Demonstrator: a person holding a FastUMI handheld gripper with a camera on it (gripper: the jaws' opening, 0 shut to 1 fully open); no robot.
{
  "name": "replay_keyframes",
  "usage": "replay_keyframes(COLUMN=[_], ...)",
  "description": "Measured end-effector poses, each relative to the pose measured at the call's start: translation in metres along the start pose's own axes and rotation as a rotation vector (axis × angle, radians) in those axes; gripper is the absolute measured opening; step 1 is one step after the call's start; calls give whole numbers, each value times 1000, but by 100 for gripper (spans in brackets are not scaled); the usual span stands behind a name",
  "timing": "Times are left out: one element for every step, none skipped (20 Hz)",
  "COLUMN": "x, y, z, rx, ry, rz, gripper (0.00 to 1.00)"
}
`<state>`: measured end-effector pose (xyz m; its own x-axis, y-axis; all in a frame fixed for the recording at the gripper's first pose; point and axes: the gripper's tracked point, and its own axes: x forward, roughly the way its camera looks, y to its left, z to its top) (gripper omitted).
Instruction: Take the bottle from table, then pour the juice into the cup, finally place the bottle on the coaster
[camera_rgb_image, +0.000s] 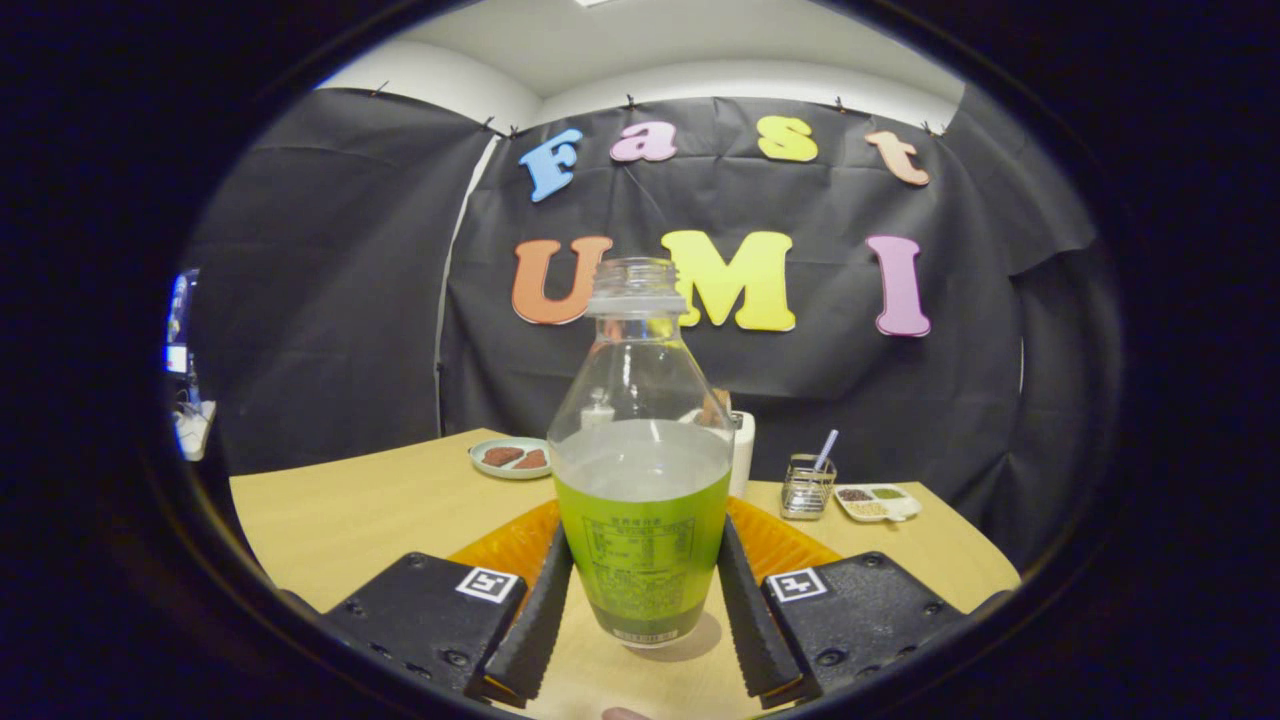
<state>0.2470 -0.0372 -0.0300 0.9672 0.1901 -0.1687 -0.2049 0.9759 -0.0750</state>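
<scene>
Ribbed, wedge-shaped fingers (545, 615) of the gripper (642, 620) flank a clear plastic bottle (642, 480), one on each side of its lower body, right against the label; whether both actually press on it I cannot tell. Smooth and bell-shaped, the bottle stands upright on the pale wooden table (350, 515), long axis vertical, open threaded neck pointing up, cap off. Green juice fills its lower half. Just behind it lies an orange, ridged coaster (775, 545). Beyond sit a white cup (742, 450), a small plate (510, 458) of brown pieces, a wire holder (806, 487) and a divided dish (878, 502).
</scene>
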Motion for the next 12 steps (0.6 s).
replay_keyframes(x=[8, 13, 19, 25, 32, 40, 46, 52, 55, 59, 62, 64], y=[-3, -5, -9, -14, -18, -22, -23, -24, -24, -25, -26, -28], z=[-7, -12, -20, -25, -32, -37, -46, -52, -56, -59, -63, -64], rx=[0, 7, 17, 21, 27, 42, 55, 63, 74, 82, 85, 83], ry=[11, 20, 28, 32, 40, 59, 82, 94, 104, 113, 118, 121], rz=[3, 5, 2, -6, -15, -16, -16, -20, -24, -26, -30, -38], gripper=[76, 76, 76, 76, 76, 76, 76, 77, 77, 77, 77, 77])
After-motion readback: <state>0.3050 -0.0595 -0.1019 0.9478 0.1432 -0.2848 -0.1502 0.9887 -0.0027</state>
